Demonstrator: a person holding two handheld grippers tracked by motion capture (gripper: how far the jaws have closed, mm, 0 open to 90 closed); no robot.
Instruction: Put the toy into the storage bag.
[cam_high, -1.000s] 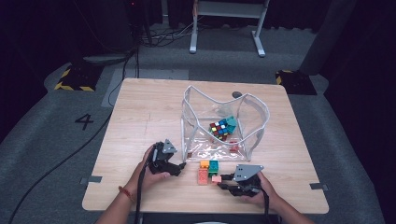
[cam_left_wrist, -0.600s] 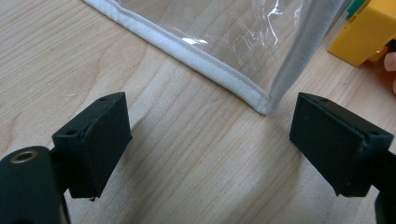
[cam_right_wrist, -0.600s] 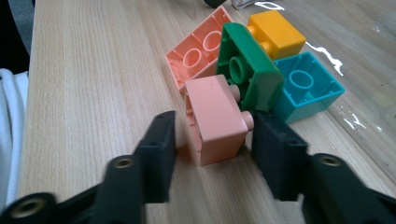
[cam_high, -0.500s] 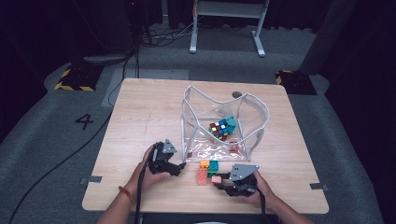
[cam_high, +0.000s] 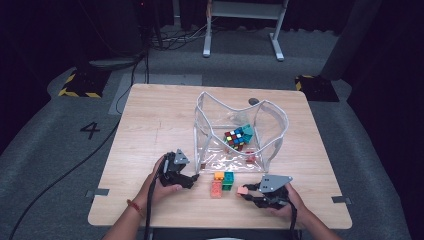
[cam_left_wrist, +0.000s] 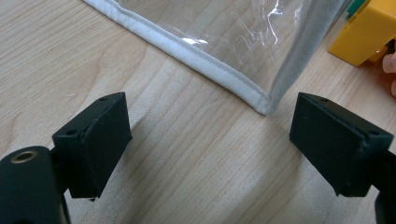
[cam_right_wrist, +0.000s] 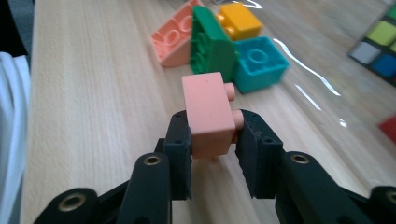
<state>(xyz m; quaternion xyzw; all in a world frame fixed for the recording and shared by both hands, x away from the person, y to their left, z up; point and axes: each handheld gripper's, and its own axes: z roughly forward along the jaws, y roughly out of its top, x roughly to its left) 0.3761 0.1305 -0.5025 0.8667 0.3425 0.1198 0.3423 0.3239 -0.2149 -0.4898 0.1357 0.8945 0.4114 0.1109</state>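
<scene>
One pink brick (cam_right_wrist: 208, 114) clamped in the right gripper (cam_right_wrist: 212, 133), raised off the counter (cam_high: 150, 120), just short of the loose brick cluster (cam_high: 222, 182). Left gripper (cam_left_wrist: 210, 140) released, jaws wide, at the clear bag's (cam_high: 215, 125) near corner; puzzle cube (cam_high: 236, 137) sits inside the bag.

Puzzle cube (cam_high: 236, 137) in clear bag (cam_high: 205, 125), wood table (cam_high: 150, 120), floor no. 4 (cam_high: 92, 130)
</scene>
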